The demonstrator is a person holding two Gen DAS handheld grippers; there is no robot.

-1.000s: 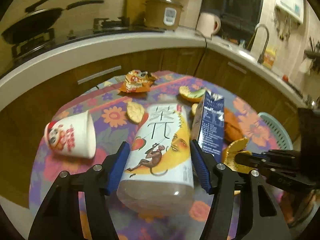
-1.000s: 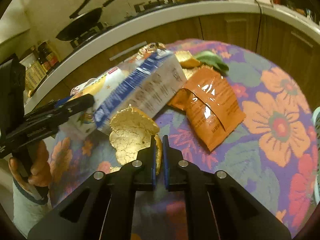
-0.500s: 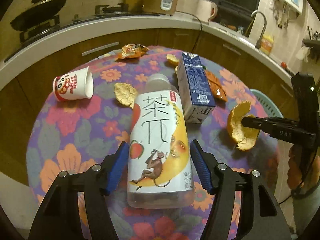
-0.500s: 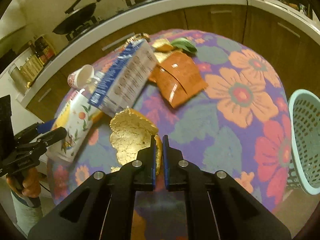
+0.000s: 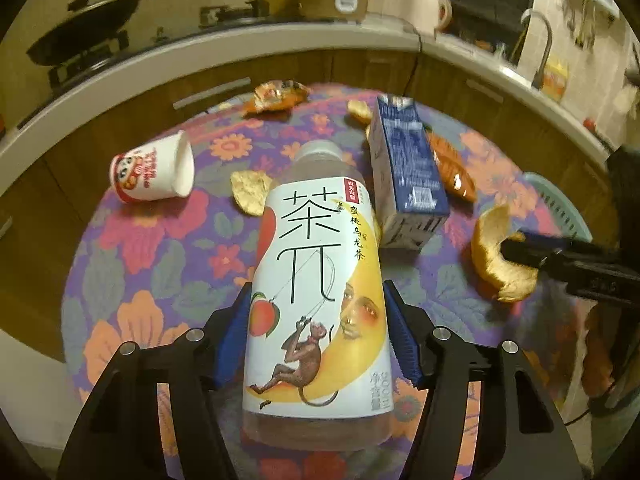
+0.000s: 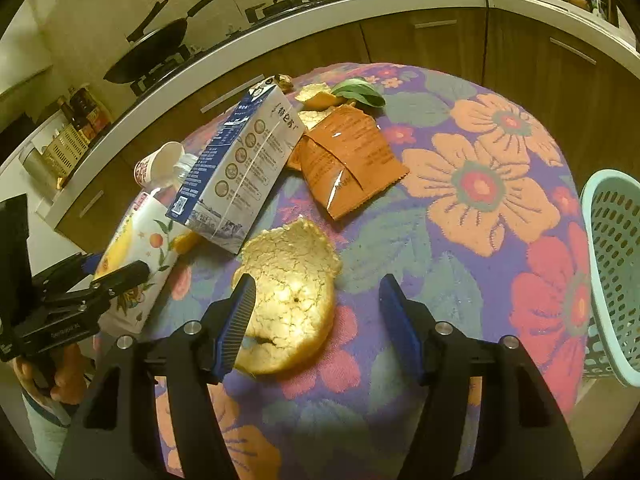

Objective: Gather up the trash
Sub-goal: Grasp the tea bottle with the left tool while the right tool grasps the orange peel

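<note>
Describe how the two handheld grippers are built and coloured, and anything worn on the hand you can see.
Both the left gripper and the right gripper have angular matte-black frames with silver bolt heads and two fingers faced with ribbed blue pads. The left one's black side bears small white lettering, too small to read. The hand gripping its handle shows a light cuff with a dark band.

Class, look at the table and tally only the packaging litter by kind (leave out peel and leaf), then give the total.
Tea bottle: 1
Milk carton: 1
Paper cup: 1
Snack wrappers: 2
Total: 5
</note>
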